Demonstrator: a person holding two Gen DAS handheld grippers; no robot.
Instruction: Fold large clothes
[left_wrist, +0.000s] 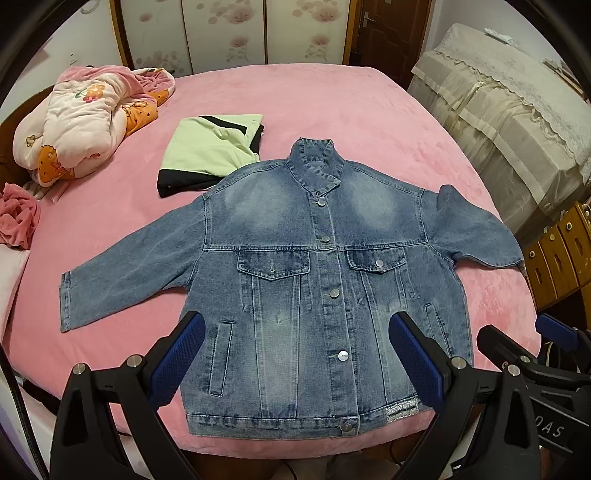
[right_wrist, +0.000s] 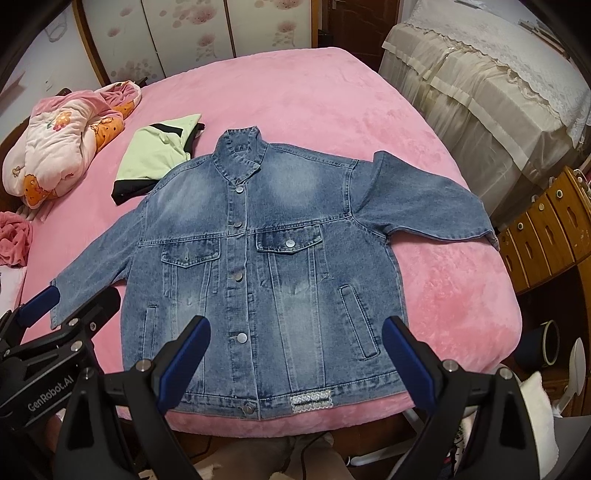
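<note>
Lying front-up and buttoned on the pink bedspread (left_wrist: 332, 110), the denim jacket (left_wrist: 295, 266) is spreading both sleeves outward, collar pointing toward 12 o'clock and hem resting near the bed's edge at 6 o'clock. Hovering above the hem, the left gripper (left_wrist: 295, 354) and right gripper (right_wrist: 295, 354) are both standing wide open, gripping nothing. A folded green garment (left_wrist: 210, 147) is lying at 11 o'clock, just beside the shoulder; a crumpled quilt (left_wrist: 85, 122) is sitting farther out at 10 o'clock. Risk: stiff denim may be springing open after folding, and the sleeve hanging over the edge at 3 o'clock may be dragging the jacket askew.
</note>
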